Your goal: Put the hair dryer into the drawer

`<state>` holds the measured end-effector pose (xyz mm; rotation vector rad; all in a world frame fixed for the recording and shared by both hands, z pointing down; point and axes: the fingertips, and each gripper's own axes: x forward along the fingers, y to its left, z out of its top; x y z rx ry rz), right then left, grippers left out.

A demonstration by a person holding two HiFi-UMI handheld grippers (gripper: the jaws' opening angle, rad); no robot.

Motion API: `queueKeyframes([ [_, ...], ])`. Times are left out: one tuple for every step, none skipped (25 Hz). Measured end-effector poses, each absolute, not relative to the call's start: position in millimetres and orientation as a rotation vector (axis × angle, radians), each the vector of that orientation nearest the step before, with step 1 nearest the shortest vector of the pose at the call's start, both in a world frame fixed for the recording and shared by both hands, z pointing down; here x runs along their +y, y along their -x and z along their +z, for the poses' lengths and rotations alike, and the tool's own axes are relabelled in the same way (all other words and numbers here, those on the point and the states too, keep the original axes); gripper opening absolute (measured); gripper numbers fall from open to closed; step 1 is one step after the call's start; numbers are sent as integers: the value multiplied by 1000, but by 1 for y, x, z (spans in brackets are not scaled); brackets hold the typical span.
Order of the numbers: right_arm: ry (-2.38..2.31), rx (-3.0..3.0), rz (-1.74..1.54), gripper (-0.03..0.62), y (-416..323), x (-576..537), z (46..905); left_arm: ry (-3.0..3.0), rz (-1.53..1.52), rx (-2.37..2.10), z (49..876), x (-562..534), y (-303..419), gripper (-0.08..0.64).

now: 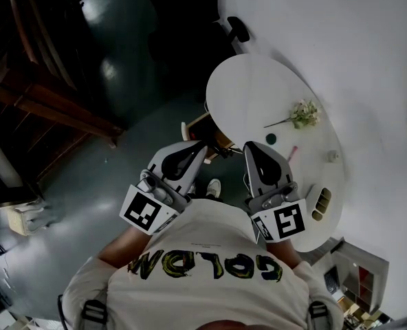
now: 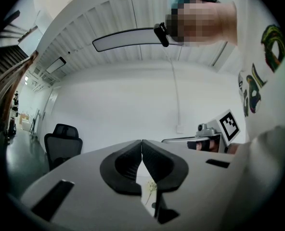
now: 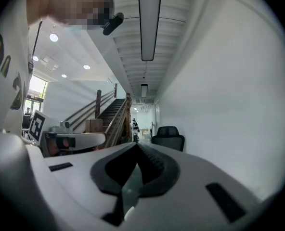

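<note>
No hair dryer and no drawer can be made out in any view. In the head view the person holds both grippers side by side in front of the chest, over the near edge of a round white table [image 1: 251,95]. The left gripper [image 1: 202,147] is shut, its jaws meeting at the tip with nothing between them [image 2: 141,142]. The right gripper [image 1: 249,147] is shut and empty too [image 3: 136,144]. Each gripper shows in the other's view: the right one [image 2: 214,134] and the left one [image 3: 60,139].
On the table lie a sprig of flowers [image 1: 300,113], a small dark round thing [image 1: 271,139], a pink item [image 1: 292,152] and a small white cup [image 1: 333,156]. A wooden piece [image 1: 198,125] sits under the table. A black office chair [image 3: 168,137] and wooden stairs [image 3: 109,113] stand beyond.
</note>
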<state>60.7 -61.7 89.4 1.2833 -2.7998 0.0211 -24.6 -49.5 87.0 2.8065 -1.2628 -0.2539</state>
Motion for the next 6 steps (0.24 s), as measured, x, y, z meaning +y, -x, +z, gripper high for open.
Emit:
queueKeyframes([
  [-1284,-2800,23,11,-61,-62,89,-2803,-253,-1265,88,-49,24,12],
  [-1285,-2801,26,11,-62,-62,89,-2798,-253,-1267,89,-48,24,12],
  [-1287,-2803,28,11,-63,-62,89,-2794,-252,-1269,90,-48,23,14],
  [-1289,-2805,30,11,-63,-62,89,-2791,-253,-1270,90,-47,23,14],
  [-1290,-2807,30,11,-64,-62,89,-2788,-254,-1270,91,-47,22,14],
  [-1292,-2808,31,11,-65,-62,88,-2786,-255,-1270,91,-47,22,12],
])
